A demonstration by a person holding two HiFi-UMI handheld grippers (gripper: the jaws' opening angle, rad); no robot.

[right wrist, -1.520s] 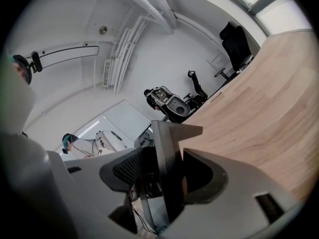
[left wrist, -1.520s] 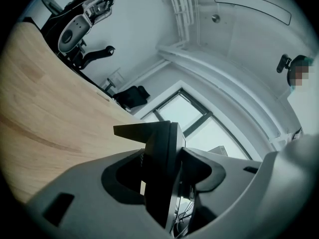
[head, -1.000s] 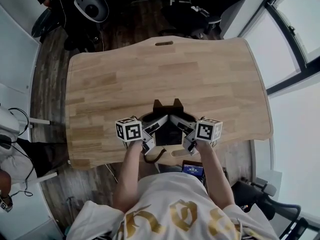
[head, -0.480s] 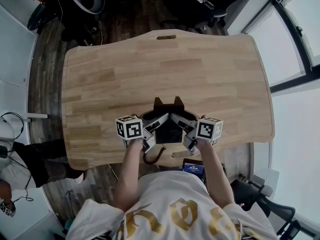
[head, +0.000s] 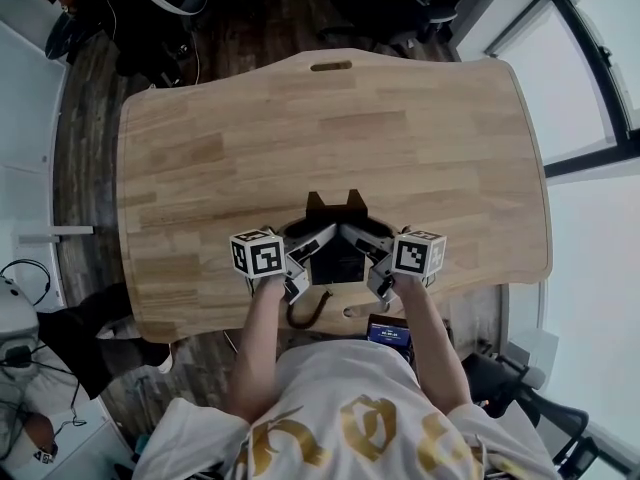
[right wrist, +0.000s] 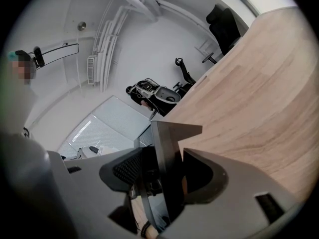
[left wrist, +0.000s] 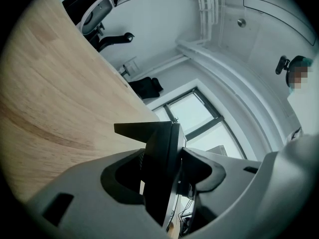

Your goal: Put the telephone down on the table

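This looks like an office or a lab-style workroom. A big pale-wood bench with rounded corners has a cable slot cut near its far edge, as office desks often do. It stands on a dark plank floor. Black swivel chairs crowd the far side, and another dark chair shows close behind the person. Tall windows with dark frames run along the right side. Loose cables and white equipment lie by the left wall. The gripper views add plain white walls and exposed pipes running up to the ceiling
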